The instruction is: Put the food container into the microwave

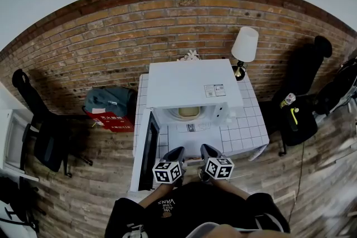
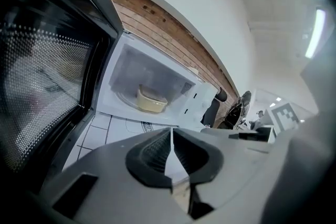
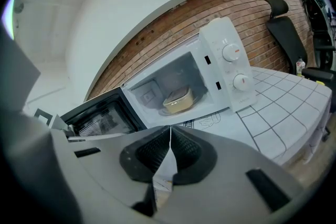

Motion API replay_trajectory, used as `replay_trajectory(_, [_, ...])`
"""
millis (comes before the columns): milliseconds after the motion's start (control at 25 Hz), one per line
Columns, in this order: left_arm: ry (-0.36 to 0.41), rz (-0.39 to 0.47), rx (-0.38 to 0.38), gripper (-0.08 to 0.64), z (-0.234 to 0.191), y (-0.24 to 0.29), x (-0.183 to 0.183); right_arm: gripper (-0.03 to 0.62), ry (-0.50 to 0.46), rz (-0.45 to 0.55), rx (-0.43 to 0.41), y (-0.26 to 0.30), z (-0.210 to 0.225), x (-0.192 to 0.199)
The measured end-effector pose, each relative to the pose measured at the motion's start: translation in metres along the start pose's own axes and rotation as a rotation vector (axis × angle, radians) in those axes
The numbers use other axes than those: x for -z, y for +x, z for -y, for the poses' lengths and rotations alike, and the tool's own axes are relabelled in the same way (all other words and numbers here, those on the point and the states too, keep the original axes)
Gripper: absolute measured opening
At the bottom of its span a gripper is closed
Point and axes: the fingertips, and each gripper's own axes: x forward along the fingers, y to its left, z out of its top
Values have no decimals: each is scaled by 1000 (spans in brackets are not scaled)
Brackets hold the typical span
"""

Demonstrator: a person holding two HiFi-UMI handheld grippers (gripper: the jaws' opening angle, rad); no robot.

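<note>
A cream food container (image 1: 188, 112) (image 2: 151, 99) (image 3: 177, 99) sits on the turntable inside the white microwave (image 1: 188, 86) (image 3: 226, 68). The microwave's door (image 1: 149, 145) (image 2: 47, 76) (image 3: 102, 115) hangs wide open to the left. My left gripper (image 1: 179, 154) (image 2: 171, 134) is shut with nothing in it, held in front of the opening. My right gripper (image 1: 205, 152) (image 3: 170, 134) is shut and empty too, beside the left one, well back from the container.
The microwave stands on a white tiled table (image 1: 245, 131) (image 3: 283, 113) against a brick wall. A white lamp (image 1: 244, 47) stands at the table's back right. Dark chairs (image 1: 42, 131) and bags (image 1: 298, 114) flank the table. A grey bag (image 1: 109, 100) lies on the floor at left.
</note>
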Motion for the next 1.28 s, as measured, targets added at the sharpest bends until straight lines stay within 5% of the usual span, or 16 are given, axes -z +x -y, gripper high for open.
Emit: replay_trajectory(1280, [21, 0, 17, 21, 8, -36, 17, 5, 7, 19, 42, -32, -13, 27])
